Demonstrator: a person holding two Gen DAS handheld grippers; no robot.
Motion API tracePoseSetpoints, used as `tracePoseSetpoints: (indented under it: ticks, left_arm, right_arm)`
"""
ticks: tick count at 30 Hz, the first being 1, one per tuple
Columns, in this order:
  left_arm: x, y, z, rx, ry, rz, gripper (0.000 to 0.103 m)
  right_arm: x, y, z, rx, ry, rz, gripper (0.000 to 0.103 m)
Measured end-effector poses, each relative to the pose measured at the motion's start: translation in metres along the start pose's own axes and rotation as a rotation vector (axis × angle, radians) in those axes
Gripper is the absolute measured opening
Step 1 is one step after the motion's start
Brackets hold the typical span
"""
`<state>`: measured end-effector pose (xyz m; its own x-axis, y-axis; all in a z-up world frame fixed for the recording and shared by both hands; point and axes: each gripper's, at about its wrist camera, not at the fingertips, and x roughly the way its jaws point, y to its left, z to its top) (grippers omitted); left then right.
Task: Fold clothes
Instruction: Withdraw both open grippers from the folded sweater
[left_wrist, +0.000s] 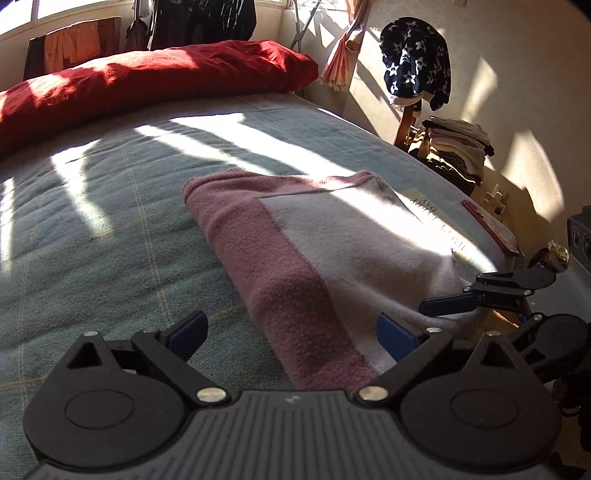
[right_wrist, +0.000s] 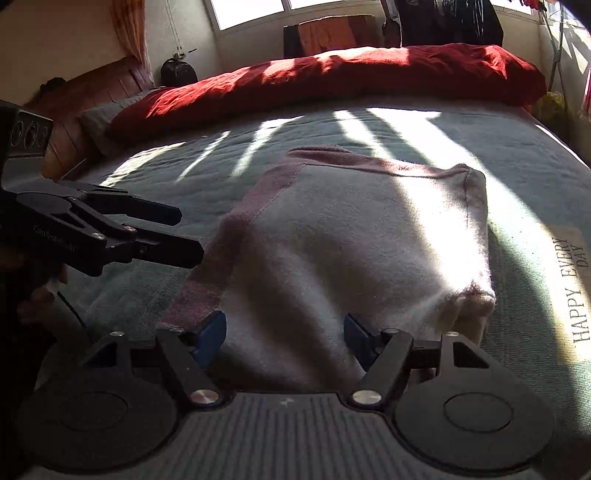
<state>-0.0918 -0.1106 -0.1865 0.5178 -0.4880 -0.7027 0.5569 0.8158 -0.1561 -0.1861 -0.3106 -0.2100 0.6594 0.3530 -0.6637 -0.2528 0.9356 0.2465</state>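
A folded pink and white garment (left_wrist: 314, 243) lies on the grey-green bedspread (left_wrist: 110, 221); it also shows in the right wrist view (right_wrist: 351, 240). My left gripper (left_wrist: 291, 336) is open, its blue pads either side of the garment's near pink edge, holding nothing. My right gripper (right_wrist: 284, 332) is open over the garment's near white edge, holding nothing. The right gripper also shows at the right of the left wrist view (left_wrist: 454, 302), and the left gripper shows at the left of the right wrist view (right_wrist: 184, 236), jaws apart.
A red duvet (left_wrist: 147, 85) lies across the far side of the bed. A chair with a star-patterned dark garment (left_wrist: 417, 62) and a stack of folded clothes (left_wrist: 458, 147) stands by the wall. The bedspread has a printed label (right_wrist: 576, 284) near its right edge.
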Motion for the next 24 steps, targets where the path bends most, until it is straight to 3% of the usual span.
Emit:
tracePoseSetpoints:
  ticks: [3,8,14,17,21,24]
  left_arm:
    - [-0.010,0.007,-0.003,-0.019,-0.017,0.023,0.098]
    - [-0.027,0.016,-0.005,-0.057,-0.065,0.057,0.098]
    - [-0.045,0.029,-0.014,-0.109,-0.090,0.079,0.099]
    - [-0.050,0.035,-0.017,-0.120,-0.095,0.083,0.099]
    - [-0.052,0.036,-0.018,-0.118,-0.099,0.074,0.099]
    - [-0.052,0.035,-0.019,-0.113,-0.100,0.064,0.099]
  right_arm:
    - [-0.009,0.004,-0.007,0.016,-0.013,-0.008,0.075]
    - [-0.014,0.032,0.008,-0.037,-0.069,0.068,0.077]
    - [0.031,0.060,0.002,-0.021,0.028,0.141,0.079]
    - [0.033,0.077,-0.007,-0.038,0.042,0.196,0.088]
    - [0.015,0.082,0.003,-0.060,-0.007,0.194,0.087]
    - [0.003,0.068,0.011,-0.042,-0.054,0.097,0.087]
